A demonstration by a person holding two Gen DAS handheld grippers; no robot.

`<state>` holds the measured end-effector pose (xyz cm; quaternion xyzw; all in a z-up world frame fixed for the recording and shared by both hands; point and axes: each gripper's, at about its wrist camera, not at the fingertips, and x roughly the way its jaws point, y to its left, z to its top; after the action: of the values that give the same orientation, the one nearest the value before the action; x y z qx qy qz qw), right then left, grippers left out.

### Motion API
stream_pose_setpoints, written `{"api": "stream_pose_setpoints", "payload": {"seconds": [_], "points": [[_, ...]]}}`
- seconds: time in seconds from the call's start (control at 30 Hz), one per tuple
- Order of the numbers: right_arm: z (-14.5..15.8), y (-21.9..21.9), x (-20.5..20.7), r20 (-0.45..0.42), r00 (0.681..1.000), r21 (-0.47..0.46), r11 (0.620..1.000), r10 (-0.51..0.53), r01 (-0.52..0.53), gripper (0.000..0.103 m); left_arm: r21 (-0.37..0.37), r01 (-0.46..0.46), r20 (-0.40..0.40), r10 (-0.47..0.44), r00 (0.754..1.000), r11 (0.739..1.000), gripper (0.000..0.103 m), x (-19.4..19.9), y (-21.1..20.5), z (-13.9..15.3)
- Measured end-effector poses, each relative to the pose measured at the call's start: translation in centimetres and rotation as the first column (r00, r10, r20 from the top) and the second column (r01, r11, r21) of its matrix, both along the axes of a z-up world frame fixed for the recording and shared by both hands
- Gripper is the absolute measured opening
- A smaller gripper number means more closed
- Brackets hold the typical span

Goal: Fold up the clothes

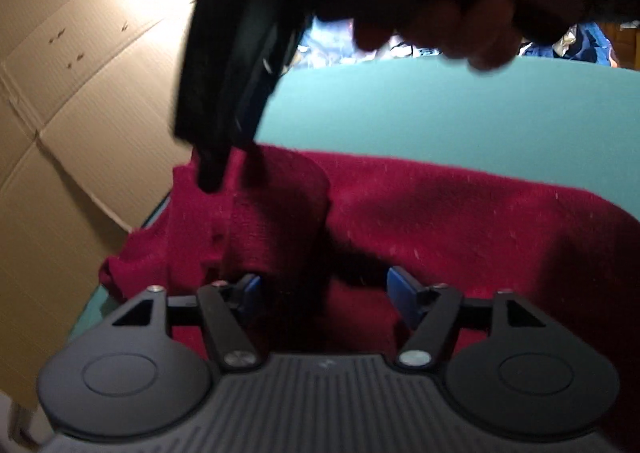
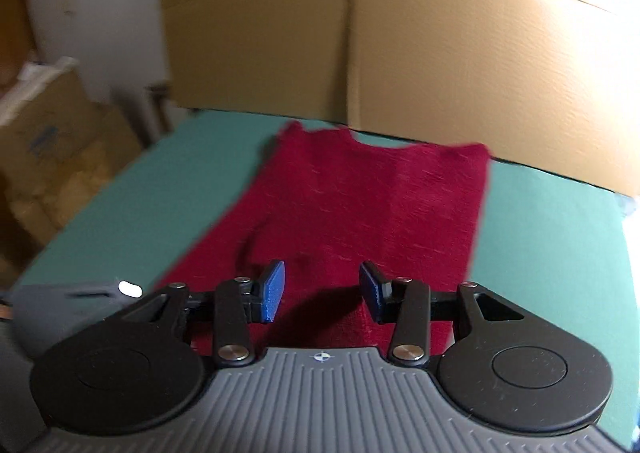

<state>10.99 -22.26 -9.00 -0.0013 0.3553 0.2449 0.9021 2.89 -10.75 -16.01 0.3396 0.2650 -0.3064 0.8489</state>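
Note:
A dark red knitted garment lies on the teal table, one edge rumpled into a raised fold. My left gripper is open low over it, blue pads apart, with the fold just ahead of the gap and nothing pinched. In the left wrist view a hand holds the right gripper from above, its black fingers pointing down at the garment's far left corner. In the right wrist view the garment stretches away, mostly flat. My right gripper is open over its near end, gripping nothing.
A big cardboard sheet stands along the table's far edge and fills the left of the left wrist view. Cardboard boxes are stacked beyond the table's left side. Bare green table flanks the garment. A blurred grey object sits at lower left.

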Motion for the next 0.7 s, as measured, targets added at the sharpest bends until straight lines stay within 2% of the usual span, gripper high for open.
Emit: {"api": "stream_pose_setpoints", "payload": {"seconds": [0.1,0.23,0.33,0.53,0.63,0.7], "points": [[0.5,-1.0,-1.0,-0.019,0.997,0.079,0.994,0.071,-0.069,0.046,-0.032,-0.049,-0.023,0.048,0.999,0.998,0.069,-0.4,0.7,0.0],[-1.3,-0.1,1.4,-0.045,0.999,-0.026,0.999,-0.020,0.019,0.045,-0.070,-0.088,-0.052,0.084,0.995,0.994,0.069,-1.4,1.0,0.2],[-2.7,0.8,3.5,-0.061,0.998,-0.005,0.999,-0.032,0.032,0.045,-0.084,-0.113,-0.075,0.107,0.991,0.990,0.070,-1.9,1.2,0.4],[-5.1,2.3,5.6,-0.094,0.995,-0.053,0.998,-0.034,0.029,0.042,-0.089,-0.183,-0.103,0.173,0.979,0.979,0.072,-2.9,2.8,0.3],[-5.1,1.5,5.5,-0.115,0.993,-0.036,0.999,-0.041,0.037,0.007,-0.101,-0.229,-0.118,0.217,0.969,0.968,0.073,-2.8,3.9,0.3],[-4.6,0.9,5.0,-0.106,0.994,-0.006,0.999,-0.034,0.033,0.006,-0.115,-0.256,-0.132,0.241,0.961,0.960,0.074,-2.5,4.6,0.4]]}}
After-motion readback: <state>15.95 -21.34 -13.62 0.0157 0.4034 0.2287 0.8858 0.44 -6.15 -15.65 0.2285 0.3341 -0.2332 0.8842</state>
